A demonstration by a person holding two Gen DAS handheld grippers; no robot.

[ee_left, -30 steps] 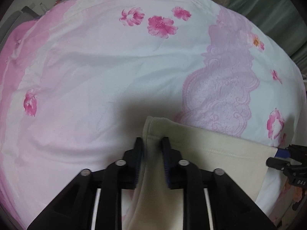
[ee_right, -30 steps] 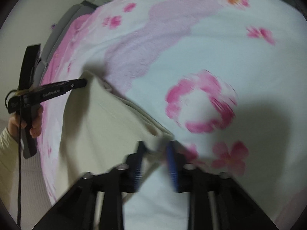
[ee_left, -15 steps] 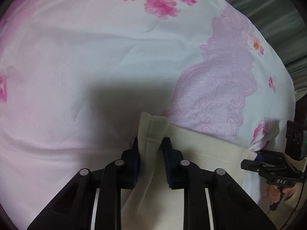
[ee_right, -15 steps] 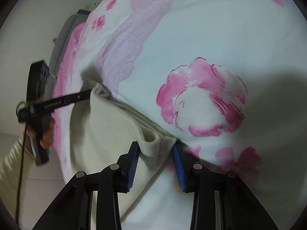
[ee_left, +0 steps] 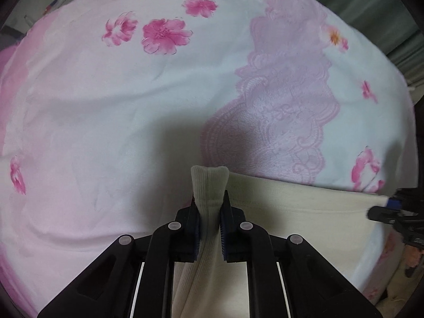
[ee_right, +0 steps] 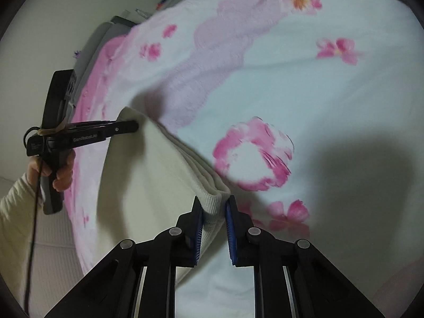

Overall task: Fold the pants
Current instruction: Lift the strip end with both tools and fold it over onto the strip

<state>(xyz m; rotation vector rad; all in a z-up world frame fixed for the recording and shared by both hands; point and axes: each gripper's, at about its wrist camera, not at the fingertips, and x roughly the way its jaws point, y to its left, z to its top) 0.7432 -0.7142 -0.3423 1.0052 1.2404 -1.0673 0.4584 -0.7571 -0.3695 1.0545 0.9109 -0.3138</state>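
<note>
The fingers [ee_left: 194, 228] of the left gripper [ee_left: 209, 206] are clamped on a bunched ribbed corner of the cream pants [ee_left: 291, 206], which pokes up just past the fingertips. From that corner a straight edge of the pants runs off to the right, to where the right gripper [ee_left: 392, 209] shows at the frame's edge, meeting the other corner.

In the right wrist view, the right gripper [ee_right: 214, 212] has its blue-padded fingers [ee_right: 231, 228] closed on a ribbed corner of the pants [ee_right: 148, 185]; the cloth fills the gap between the pads. Several layered edges of the pants run from that corner up and left to the far corner, where the left gripper [ee_right: 132, 127] meets it, held by the person's left hand [ee_right: 57, 172] in a cream sleeve.

The pants are stretched between the two grippers over a bed [ee_left: 132, 106] covered with a pale sheet printed with pink flowers and a mauve lace band. The lower part of the pants drops toward the cameras and out of frame. Shadows of the grippers fall on the sheet beyond the held corners
</note>
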